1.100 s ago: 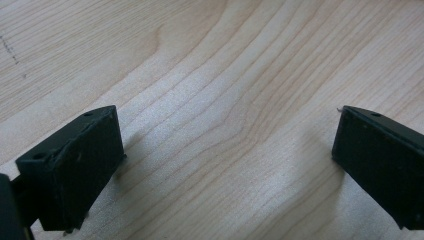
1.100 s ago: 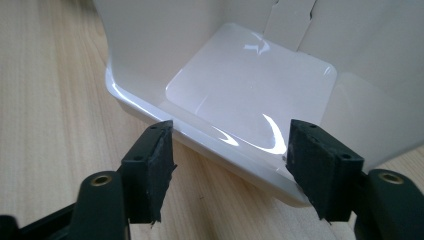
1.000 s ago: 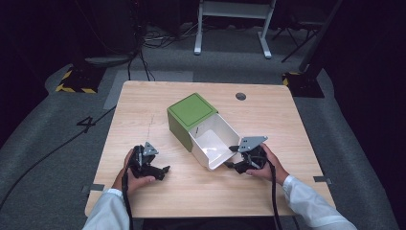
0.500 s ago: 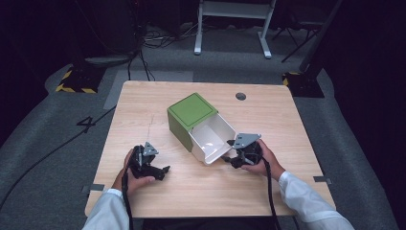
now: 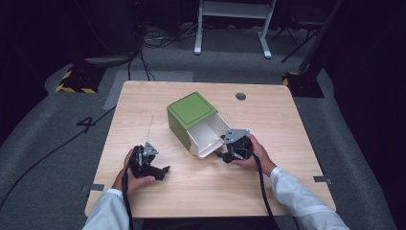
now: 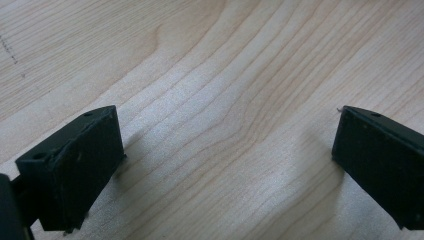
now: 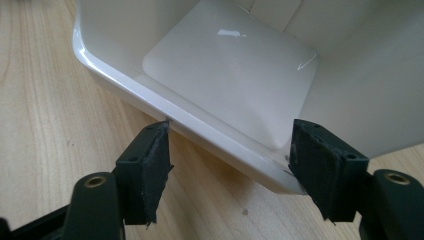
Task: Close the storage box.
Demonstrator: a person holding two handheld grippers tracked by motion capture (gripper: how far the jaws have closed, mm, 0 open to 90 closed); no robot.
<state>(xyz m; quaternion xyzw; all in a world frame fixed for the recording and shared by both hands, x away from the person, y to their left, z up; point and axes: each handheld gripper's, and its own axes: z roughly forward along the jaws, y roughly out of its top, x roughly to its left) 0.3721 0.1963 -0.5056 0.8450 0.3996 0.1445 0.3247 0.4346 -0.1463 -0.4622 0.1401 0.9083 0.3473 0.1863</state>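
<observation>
A green box [image 5: 191, 109] lies on the wooden table [image 5: 277, 124] with its white drawer [image 5: 208, 136] pulled out toward the person. My right gripper [image 5: 221, 154] is at the drawer's near right corner. In the right gripper view the drawer's glossy rim [image 7: 200, 125] runs between the jaws of the right gripper [image 7: 230, 150]. These jaws have just been opening, and the pads stand a little off the rim. The drawer's inside [image 7: 230, 65] holds nothing. At the front left, my left gripper [image 5: 165, 170] rests on the table, open, with bare wood between the jaws of the left gripper [image 6: 225, 155].
A round cable hole [image 5: 241, 96] sits in the table's far right part. Beyond the table are a dark floor with cables and a white stand [image 5: 232, 28]. A pale pencil line [image 5: 151, 127] runs along the wood left of the box.
My right hand has slid left along the drawer's front, and its jaws have spread off the rim. The left hand has stayed where it was.
</observation>
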